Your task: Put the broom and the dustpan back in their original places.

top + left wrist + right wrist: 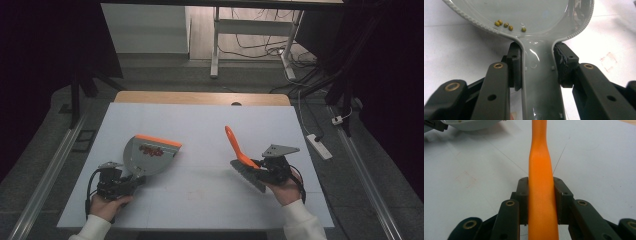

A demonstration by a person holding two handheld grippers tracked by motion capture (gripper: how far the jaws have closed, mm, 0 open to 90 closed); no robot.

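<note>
A grey dustpan [150, 155] with an orange lip rests on the white table [200, 125], left of centre. My left gripper [131, 181] is shut on its grey handle [540, 75]. Several small yellow-green beads [509, 25] lie inside the pan. At the right, my right gripper [262, 166] is shut on the orange handle [541, 195] of a small hand brush [242, 157]. The brush's grey bristles [248, 176] point toward the table and the handle's tip rises up and to the left.
A wooden strip [202, 98] edges the table's far side. Beyond it stand a white desk frame [216, 45] and loose cables on the floor. A white power strip [318, 145] lies on the floor at the right. Metal rails run along both sides.
</note>
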